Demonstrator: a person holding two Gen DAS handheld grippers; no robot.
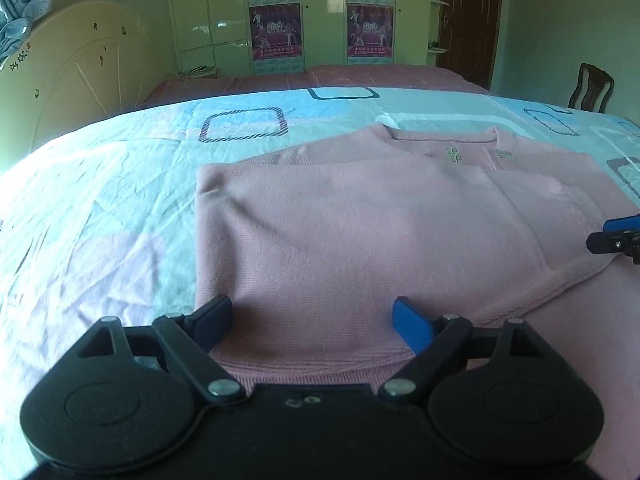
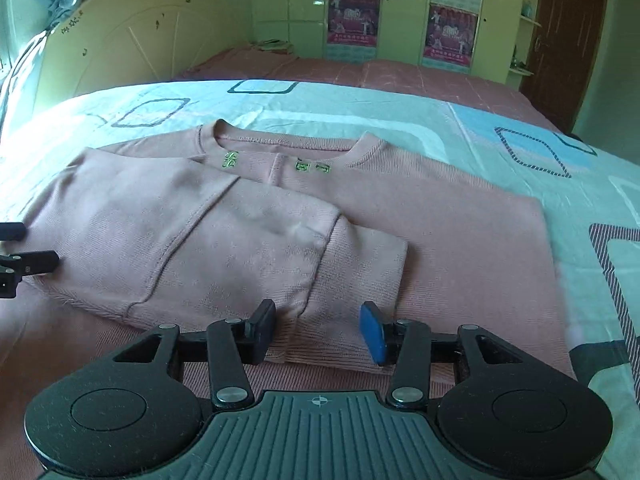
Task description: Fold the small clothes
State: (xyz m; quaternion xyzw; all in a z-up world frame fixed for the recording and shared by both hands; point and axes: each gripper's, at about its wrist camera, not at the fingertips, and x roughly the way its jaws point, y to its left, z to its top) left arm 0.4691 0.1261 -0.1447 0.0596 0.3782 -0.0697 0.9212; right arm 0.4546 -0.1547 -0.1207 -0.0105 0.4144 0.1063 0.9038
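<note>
Sweater [image 2: 400, 216] flat on patterned bedsheet [image 2: 360, 108]; wardrobe [image 1: 320, 12] behind bed.

Pink knit sweatshirt [image 2: 420, 216] lies flat, front up, on the patterned bedsheet [image 2: 360, 108]. Round collar faces the far side; green embroidered lettering sits below it. One sleeve [image 2: 280, 240] is folded across the chest, its ribbed cuff nearest the camera.
</note>
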